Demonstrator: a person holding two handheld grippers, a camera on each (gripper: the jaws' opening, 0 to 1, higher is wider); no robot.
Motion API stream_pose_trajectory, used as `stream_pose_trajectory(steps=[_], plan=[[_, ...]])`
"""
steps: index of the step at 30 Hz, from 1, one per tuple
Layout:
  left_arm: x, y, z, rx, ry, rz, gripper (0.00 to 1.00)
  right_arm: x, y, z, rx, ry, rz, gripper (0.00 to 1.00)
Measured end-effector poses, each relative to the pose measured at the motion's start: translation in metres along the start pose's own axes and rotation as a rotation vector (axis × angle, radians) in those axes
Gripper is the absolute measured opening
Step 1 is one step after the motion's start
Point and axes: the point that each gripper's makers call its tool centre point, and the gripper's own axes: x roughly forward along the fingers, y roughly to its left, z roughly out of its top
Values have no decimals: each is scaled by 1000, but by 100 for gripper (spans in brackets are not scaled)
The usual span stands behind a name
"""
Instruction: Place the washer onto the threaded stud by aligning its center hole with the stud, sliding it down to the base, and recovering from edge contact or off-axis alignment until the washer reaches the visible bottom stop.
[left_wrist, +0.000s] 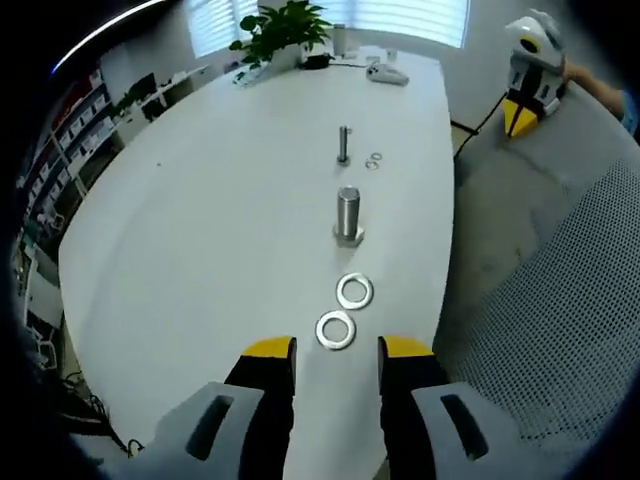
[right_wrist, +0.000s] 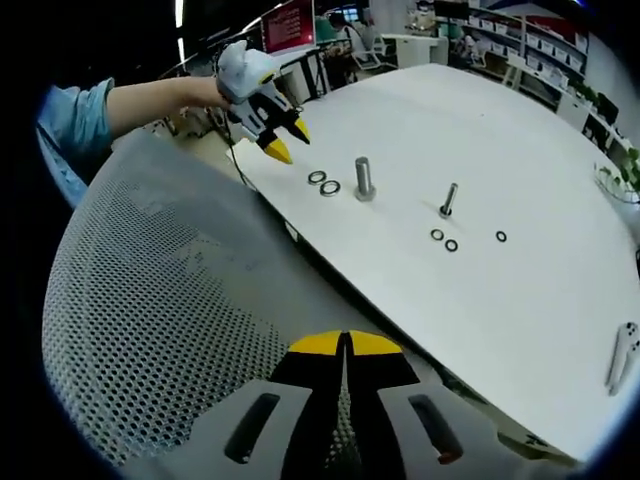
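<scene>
Two large steel washers lie flat on the white table, the near one just beyond my left gripper, the other a little farther on. The left jaws are open with nothing between them. Behind the washers stands the thick threaded stud on its hex base, bare. In the right gripper view the same washers and stud show, with the left gripper hovering beside them. My right gripper is shut and empty above a mesh chair back.
A thin stud stands farther back with small washers next to it. A potted plant and a white remote sit at the far end. The right gripper hangs off the table's edge over the chair.
</scene>
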Motion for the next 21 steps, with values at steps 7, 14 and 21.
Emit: stream_pose_trajectory(steps=[7,14,21], plan=[[32,0,-18,62,119,-52,27,0,0,0,4,-4,-9,4],[47,-1,-17,62,149,-65,28,-1,-2,0,26,-6,-16,4],[50,-1,-11,108,161,-74,28,-1,-3,0,36,-10,-19,4]])
